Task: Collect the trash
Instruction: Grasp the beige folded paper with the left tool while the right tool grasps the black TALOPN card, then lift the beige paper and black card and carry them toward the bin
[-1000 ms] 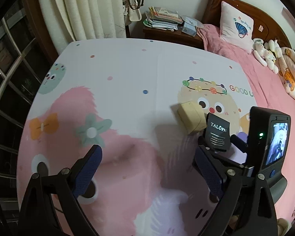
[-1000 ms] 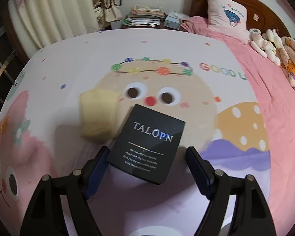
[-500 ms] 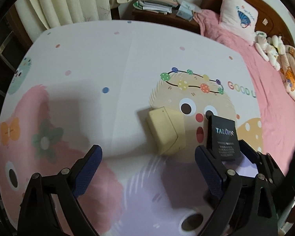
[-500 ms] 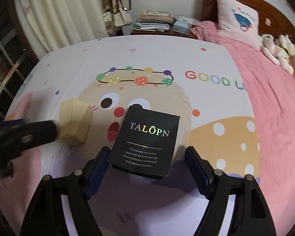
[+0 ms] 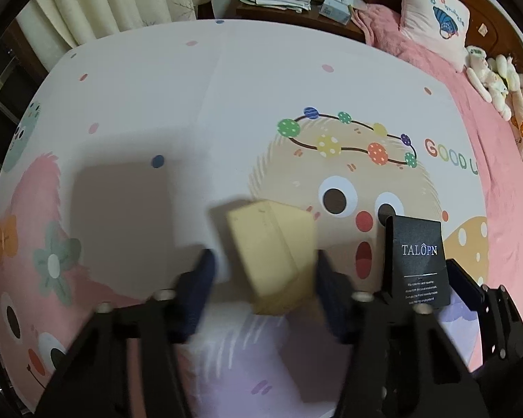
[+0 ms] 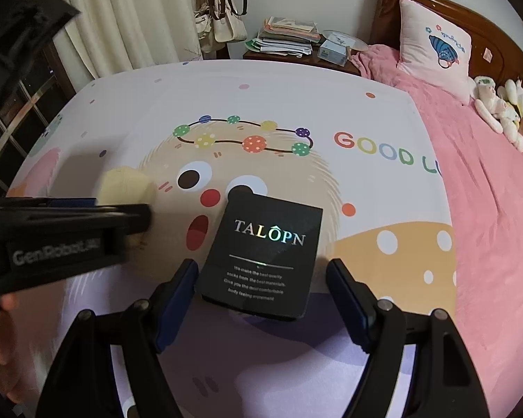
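Yellow box [image 5: 273, 254]: on the cartoon-print bed sheet [image 5: 198, 104], between the fingers of the left gripper [image 5: 265, 275]; fingers spread, blurred, contact not discernible. Black box [image 6: 263, 259] marked TALOPN: on the same sheet, just right of the yellow box, between the fingers of the right gripper [image 6: 261, 289]; fingers released, left one just beside the box edge, right one apart. Nightstand [image 6: 296, 54] with stacked papers beyond the bed.

Motion blur smears the left tool [image 5: 263, 273] and the pale yellow cardboard box [image 5: 273, 254] between its fingers, so contact cannot be told. From the right wrist, the tool's black body [image 6: 52, 240] hides most of that box. The small print low on the black rectangular TALOPN box [image 6: 263, 256] is unreadable.
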